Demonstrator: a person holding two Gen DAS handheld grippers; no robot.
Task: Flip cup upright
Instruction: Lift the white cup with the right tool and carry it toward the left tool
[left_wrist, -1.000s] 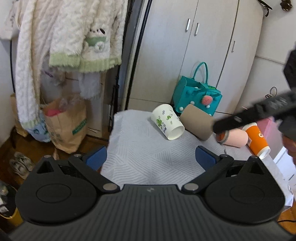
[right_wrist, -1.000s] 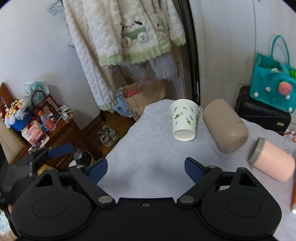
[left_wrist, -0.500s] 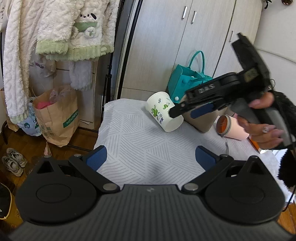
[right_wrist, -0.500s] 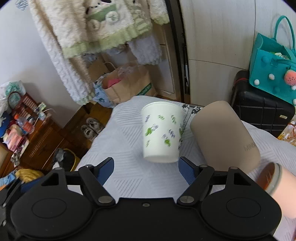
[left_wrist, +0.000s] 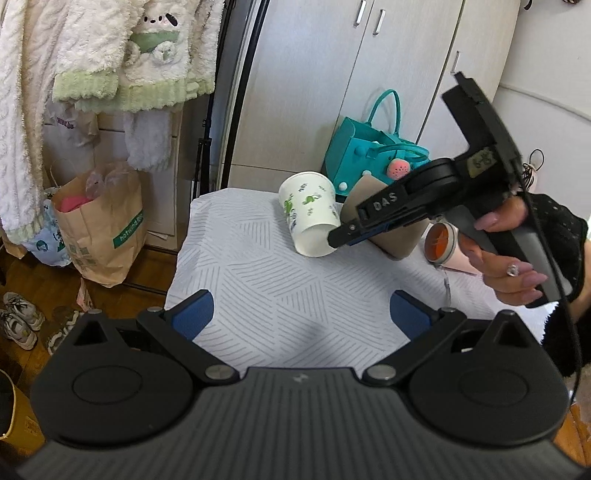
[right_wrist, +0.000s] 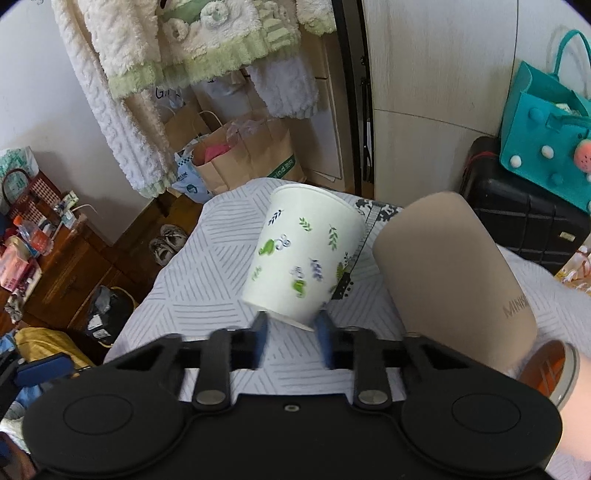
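While the right gripper (right_wrist: 291, 328) reaches the tipped white leaf-printed paper cup (right_wrist: 304, 258), grasping begins.
Its fingers, half-closed and blurred, flank the rim near the worktop's (right_wrist: 207, 295) far edge; next, clamp and rotate.

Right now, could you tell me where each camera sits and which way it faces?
Left wrist: on the open left hand-held gripper, facing across the table at the right hand-held gripper and the hand.
Right wrist: on the right hand-held gripper, close behind the paper cup.
Shared: paper cup, tan tumbler.

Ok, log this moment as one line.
phase: grasping | right gripper: closing around white cup base | cup: on side | left gripper: open, idle
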